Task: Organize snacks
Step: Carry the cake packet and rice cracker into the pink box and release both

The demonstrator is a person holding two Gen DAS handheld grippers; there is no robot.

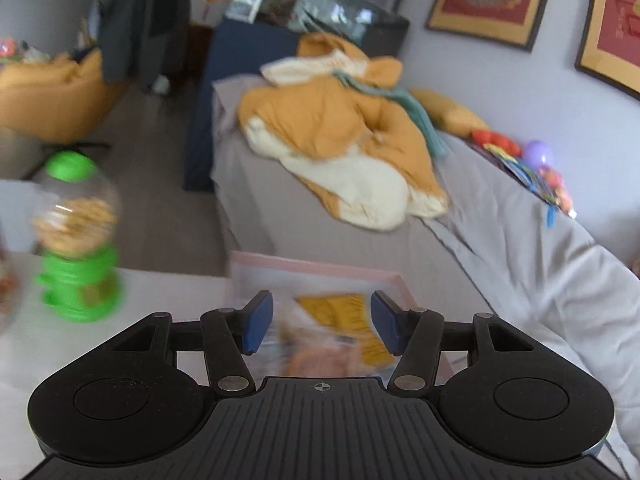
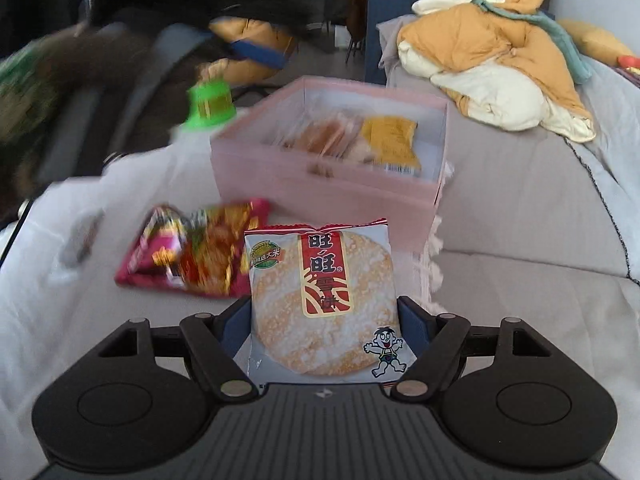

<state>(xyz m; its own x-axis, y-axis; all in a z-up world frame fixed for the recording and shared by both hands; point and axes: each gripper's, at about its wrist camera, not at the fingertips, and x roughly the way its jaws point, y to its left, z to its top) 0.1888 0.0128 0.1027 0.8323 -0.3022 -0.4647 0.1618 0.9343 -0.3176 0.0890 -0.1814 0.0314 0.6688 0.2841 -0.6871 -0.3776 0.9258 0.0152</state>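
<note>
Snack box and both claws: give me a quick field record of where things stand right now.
left claw: open, empty, above the pink box
right claw: shut on rice cracker packet, short of the box
pink box: open-topped, holds a yellow packet and clear-wrapped snacks
red snack bag: lying on the white surface, outside the box, left of the cracker packet
green candy dispenser: upright, left of the box
image quality: motion blur in both views

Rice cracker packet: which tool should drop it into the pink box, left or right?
Right. The right tool already grips the rice cracker packet, with the open pink box straight ahead. The left tool is open and empty, over the box's contents.
</note>
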